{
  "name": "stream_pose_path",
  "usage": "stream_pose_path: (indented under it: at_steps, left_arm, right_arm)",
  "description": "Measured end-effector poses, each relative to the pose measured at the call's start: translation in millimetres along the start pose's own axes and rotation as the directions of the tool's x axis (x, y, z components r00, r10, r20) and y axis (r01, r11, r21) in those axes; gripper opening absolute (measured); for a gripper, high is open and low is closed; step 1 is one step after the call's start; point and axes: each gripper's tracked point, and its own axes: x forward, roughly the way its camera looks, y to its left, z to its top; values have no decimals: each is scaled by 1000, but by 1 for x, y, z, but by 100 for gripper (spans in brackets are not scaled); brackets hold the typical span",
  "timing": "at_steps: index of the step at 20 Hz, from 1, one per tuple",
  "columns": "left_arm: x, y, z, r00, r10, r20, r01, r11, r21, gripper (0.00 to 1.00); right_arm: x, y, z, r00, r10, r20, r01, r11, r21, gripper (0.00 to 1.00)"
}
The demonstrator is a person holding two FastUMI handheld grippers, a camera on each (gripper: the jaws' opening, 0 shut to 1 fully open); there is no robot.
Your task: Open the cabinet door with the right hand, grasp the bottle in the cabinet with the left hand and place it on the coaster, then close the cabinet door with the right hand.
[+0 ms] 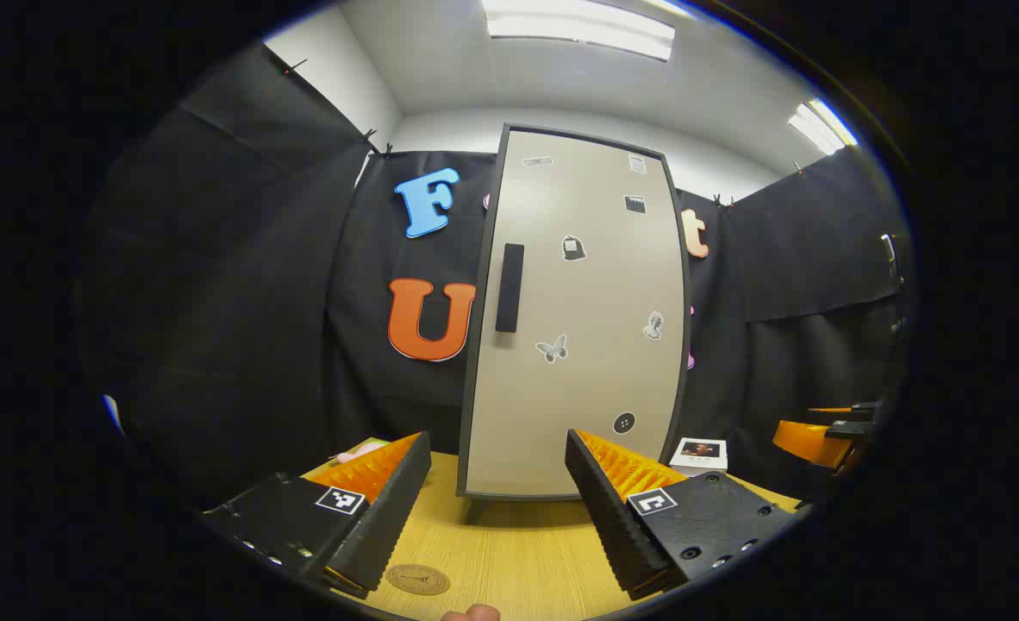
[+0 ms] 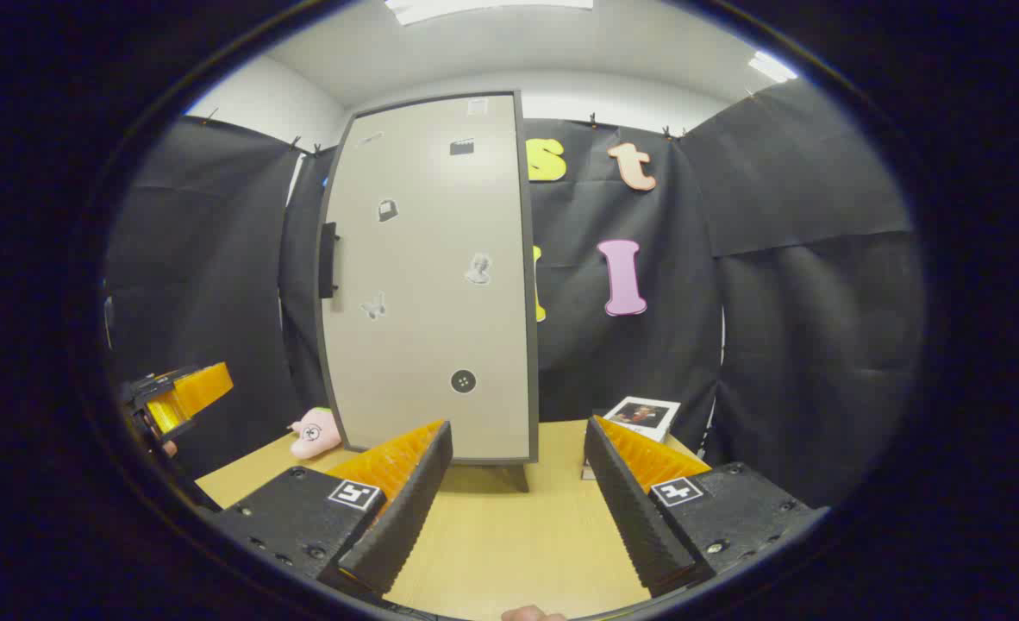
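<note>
Cabinet door (image 1: 574,315) closed, standing on the bench (image 1: 509,552). Left gripper view: round coaster (image 1: 417,579) on the bench beside the left gripper (image 1: 498,509). Right gripper view: pink plush toy (image 2: 315,432) left of the cabinet. Both the left gripper and the right gripper (image 2: 518,496) wide open, holding nothing.

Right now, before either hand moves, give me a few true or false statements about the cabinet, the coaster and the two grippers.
1. The cabinet door is shut. True.
2. The left gripper is clamped on the bottle. False: its fingers are spread with nothing between them, and no bottle is out.
3. A round coaster lies on the table near the left gripper. True.
4. The right gripper has hold of the door handle. False: it is open, short of the cabinet.
5. The coaster already carries the bottle. False: it is bare.
</note>
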Motion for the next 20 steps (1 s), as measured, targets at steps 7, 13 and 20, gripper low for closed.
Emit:
stream_pose_path:
  at_steps: [7, 13, 20]
  left_arm:
    - [-8, -6, -3, 1000, -4, -3, 4, 1000, 12, 95]
    - [-11, -10, -6, 1000, -6, -8, 6, 1000, 18, 95]
    - [-14, -5, -4, 1000, 13, -7, -13, 999, 37, 95]
  right_arm:
    - [-16, -1, 7, 1000, 3, 31, -3, 1000, -5, 95]
    - [-21, -8, 9, 999, -6, 41, 6, 1000, 1, 95]
    - [-21, 1, 5, 999, 26, 41, -26, 1000, 1, 95]
